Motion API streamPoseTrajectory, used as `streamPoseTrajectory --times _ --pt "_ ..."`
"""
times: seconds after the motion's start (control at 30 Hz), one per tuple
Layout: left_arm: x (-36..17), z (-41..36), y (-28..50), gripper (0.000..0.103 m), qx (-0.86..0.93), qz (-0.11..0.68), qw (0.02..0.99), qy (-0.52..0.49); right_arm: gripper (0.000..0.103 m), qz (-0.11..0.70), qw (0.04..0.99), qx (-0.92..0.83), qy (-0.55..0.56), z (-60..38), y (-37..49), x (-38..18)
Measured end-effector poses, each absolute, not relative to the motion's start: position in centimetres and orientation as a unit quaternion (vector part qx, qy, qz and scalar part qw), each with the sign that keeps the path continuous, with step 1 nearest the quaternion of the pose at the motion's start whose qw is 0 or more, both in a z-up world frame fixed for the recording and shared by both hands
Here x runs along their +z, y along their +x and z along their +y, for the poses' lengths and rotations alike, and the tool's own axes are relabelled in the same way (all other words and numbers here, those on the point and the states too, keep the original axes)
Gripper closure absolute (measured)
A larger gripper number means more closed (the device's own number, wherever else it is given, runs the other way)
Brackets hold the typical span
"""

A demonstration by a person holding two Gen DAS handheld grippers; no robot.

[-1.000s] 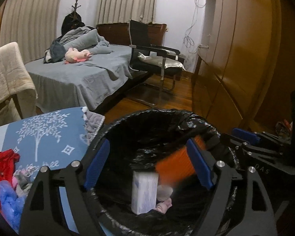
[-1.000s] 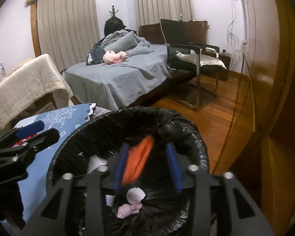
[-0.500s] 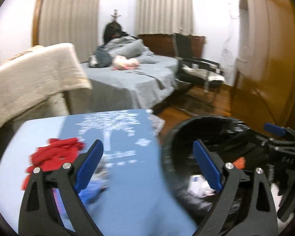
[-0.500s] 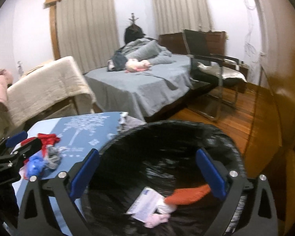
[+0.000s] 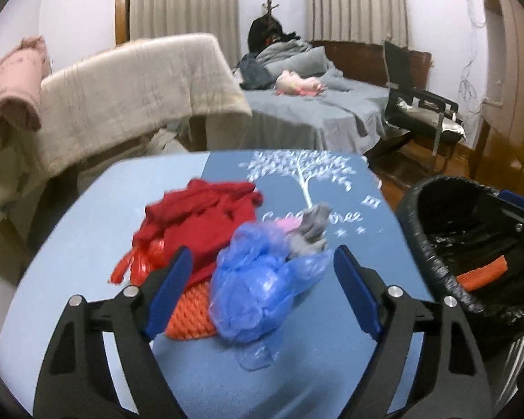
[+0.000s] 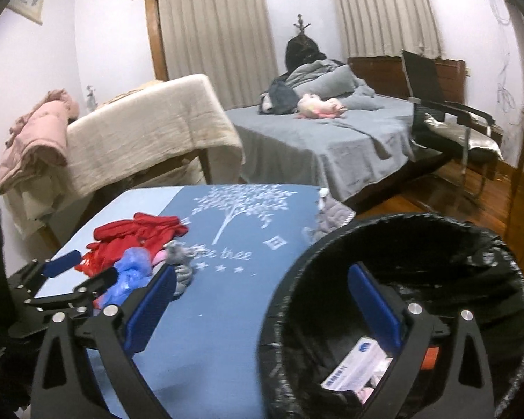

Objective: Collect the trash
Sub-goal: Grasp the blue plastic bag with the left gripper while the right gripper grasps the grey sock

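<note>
Left gripper jaws spread over blue bag, right gripper jaws spread, carton in bin

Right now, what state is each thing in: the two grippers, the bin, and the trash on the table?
Left gripper: open, empty, fingers either side of the blue plastic bag.
Right gripper: open, empty, by the bin's rim.
Trash bin: black-lined, upright, partly filled.
White box: inside the bin.
Blue plastic bag: crumpled, on the table.
Red cloth: bunched, on the table.
Orange mesh: on the table, partly under the bag.
</note>
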State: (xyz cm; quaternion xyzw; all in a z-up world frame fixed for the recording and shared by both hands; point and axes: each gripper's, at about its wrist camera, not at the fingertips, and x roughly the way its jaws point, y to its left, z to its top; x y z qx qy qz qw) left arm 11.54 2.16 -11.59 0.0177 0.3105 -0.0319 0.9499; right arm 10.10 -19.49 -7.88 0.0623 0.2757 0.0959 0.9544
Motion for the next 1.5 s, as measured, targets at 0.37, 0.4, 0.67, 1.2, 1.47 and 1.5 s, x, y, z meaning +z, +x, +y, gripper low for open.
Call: streamPoseTrajectory --times 0.37,0.4,0.67,1.2,1.47,1.5 --pt "-14.7 2.5 13.5 0.031 -0.029 0.351 0.936 0.007 0.006 0.290 0.950 0.105 0.057 -18.9 10.4 -8.8" --pt "-15.0 2.5 13.8 0.035 -0.030 0.357 0.934 0.005 0.006 0.290 0.949 0.105 0.057 -18.9 10.4 -8.8" --pt "-15.5 2.8 13.9 0.058 -0.025 0.360 0.933 -0.001 0.006 0.295 0.948 0.109 0.053 -18.6 10.6 -9.0" --pt "-10.8 4.8 11.6 0.072 -0.025 0.300 0.953 -0.027 0.006 0.284 0.949 0.133 0.044 -16.0 11.6 -8.1" --pt "-10.0 8.2 10.7 0.073 0.013 0.286 0.958 -0.020 0.009 0.290 0.942 0.163 0.038 -12.3 13.3 -8.6" --pt "-10.0 8.6 10.6 0.073 0.017 0.286 0.958 -0.022 0.010 0.292 0.941 0.166 0.036 -11.8 13.5 -8.8"
